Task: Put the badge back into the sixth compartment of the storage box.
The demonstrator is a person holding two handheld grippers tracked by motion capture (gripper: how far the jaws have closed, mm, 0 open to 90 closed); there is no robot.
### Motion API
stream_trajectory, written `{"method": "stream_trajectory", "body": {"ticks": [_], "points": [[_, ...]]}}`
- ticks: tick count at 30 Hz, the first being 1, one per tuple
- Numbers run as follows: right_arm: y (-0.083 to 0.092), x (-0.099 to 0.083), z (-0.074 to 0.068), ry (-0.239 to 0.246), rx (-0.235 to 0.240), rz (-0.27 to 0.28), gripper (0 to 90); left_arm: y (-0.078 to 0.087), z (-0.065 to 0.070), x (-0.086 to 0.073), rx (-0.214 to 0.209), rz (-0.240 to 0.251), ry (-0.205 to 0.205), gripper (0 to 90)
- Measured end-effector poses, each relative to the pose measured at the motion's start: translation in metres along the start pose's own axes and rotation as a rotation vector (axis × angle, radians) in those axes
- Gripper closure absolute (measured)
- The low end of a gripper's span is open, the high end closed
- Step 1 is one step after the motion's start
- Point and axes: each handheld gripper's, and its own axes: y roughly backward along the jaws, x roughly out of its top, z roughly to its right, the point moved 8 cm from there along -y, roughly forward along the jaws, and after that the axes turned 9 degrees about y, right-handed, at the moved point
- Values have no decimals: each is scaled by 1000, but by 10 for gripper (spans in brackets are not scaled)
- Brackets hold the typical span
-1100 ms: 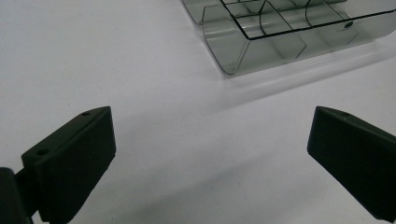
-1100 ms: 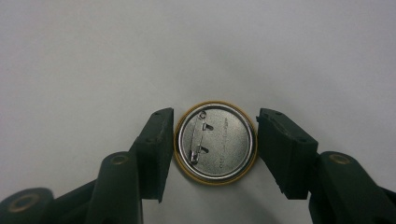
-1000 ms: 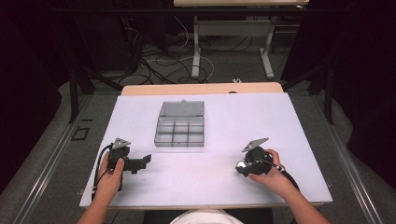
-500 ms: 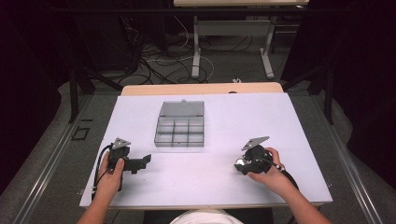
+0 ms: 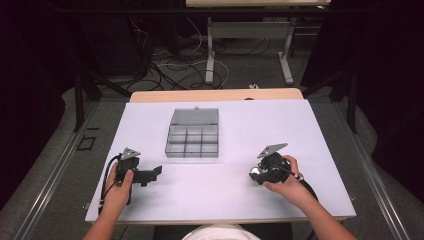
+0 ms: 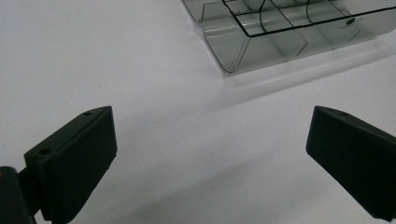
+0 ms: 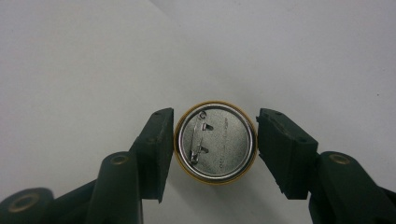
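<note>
Item: a round pin badge (image 7: pixel 215 144), metal back with a yellow rim, is clamped between the jaws of the right gripper (image 7: pixel 215 145).
Badge face: the silver back is turned toward the right gripper view; the safety pin (image 7: pixel 198 138) is seen on it, left of centre.
Pin axis: the pin's long axis is set nearly parallel to the jaws, slightly tilted; the badge itself is round.
Right gripper: its jaws are closed on the badge, one pad pressed on each side of the rim; it is held in the right hand (image 5: pixel 290 181) at the table's near right.
Left gripper (image 6: pixel 210 158): its jaws are spread wide, with nothing between them but bare table; it is held in the left hand (image 5: pixel 118 189) at the table's near left.
Box: a clear compartment box (image 5: pixel 194 134) with its lid open is placed mid-table, well apart from the badge and just ahead of the left gripper.
Surface: a white table (image 5: pixel 300 125), low above which the badge is held.
Room: dark surroundings are seen, with cables (image 5: pixel 165 65) on the floor and another table's legs (image 5: pixel 210 45) beyond.
</note>
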Motion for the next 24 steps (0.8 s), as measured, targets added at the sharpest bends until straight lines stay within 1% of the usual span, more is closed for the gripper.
{"method": "stream_trajectory", "body": {"ticks": [1, 2, 3, 4, 5, 6, 7, 8, 9, 10, 11, 12, 13, 14, 15, 16, 17, 18, 19, 20, 21, 22, 23, 24], "points": [[0, 1, 1, 3, -4, -1, 464, 0, 0, 0, 0, -1, -1, 24], [-1, 4, 1, -1, -12, 18, 465, 0, 0, 0, -3, -2, -3, 25], [0, 4, 0, -4, -3, 9, 465, 0, -1, 0, -2, -2, -5, 25], [0, 5, 0, 10, 5, 7, 464, 0, 0, 0, -3, 0, -3, 25], [0, 7, 0, -5, -7, 10, 465, 0, -1, 0, -2, -2, -4, 25], [0, 8, 1, 6, -4, 18, 465, 0, 0, 0, -3, -8, -2, 25], [0, 9, 1, 5, 7, 10, 465, 0, 0, 0, -2, -4, 0, 25], [0, 10, 1, -6, 1, 8, 465, 1, -1, -1, -3, -13, -7, 25], [0, 11, 2, 10, 9, 13, 465, 1, -1, -1, -3, -13, -7, 25], [-1, 12, 2, -1, 0, 22, 465, 0, -1, 0, -2, -9, -6, 26], [0, 13, 2, -14, -4, 19, 464, 0, -1, -1, -3, -12, -6, 27], [0, 14, 3, -7, 3, 14, 465, 0, -1, -1, -2, -9, -6, 28], [0, 15, 3, -12, -4, 26, 464, 0, -1, -1, -3, -12, -7, 28], [0, 16, 4, -5, -2, 27, 465, 0, -1, -1, 0, -12, -7, 28], [0, 18, 4, -15, -1, 32, 465, 0, -1, -1, 0, -9, -6, 29], [-1, 19, 6, -19, -10, 43, 464, 0, -1, -1, 0, -9, -6, 29], [0, 20, 6, -16, -5, 44, 465, 0, -1, -1, -2, -18, -9, 30], [0, 21, 6, -25, -4, 39, 465, 0, -1, -1, -2, -17, -9, 30], [0, 22, 8, -19, -9, 49, 464, 0, -1, -1, -3, -17, -8, 30], [2, 22, 8, -20, 1, 33, 464, 0, -1, -1, -3, -13, -2, 30], [2, 23, 9, -14, 0, 28, 465, 0, -1, -1, -3, -12, -1, 30], [0, 25, 9, -32, -9, 52, 465, -1, -1, 0, -1, -1, 1, 30], [1, 25, 9, -29, -8, 44, 464, -1, -1, 0, -1, -1, 1, 30], [0, 27, 10, -20, -11, 63, 465, -1, -1, 0, -1, 0, 2, 31]]}}
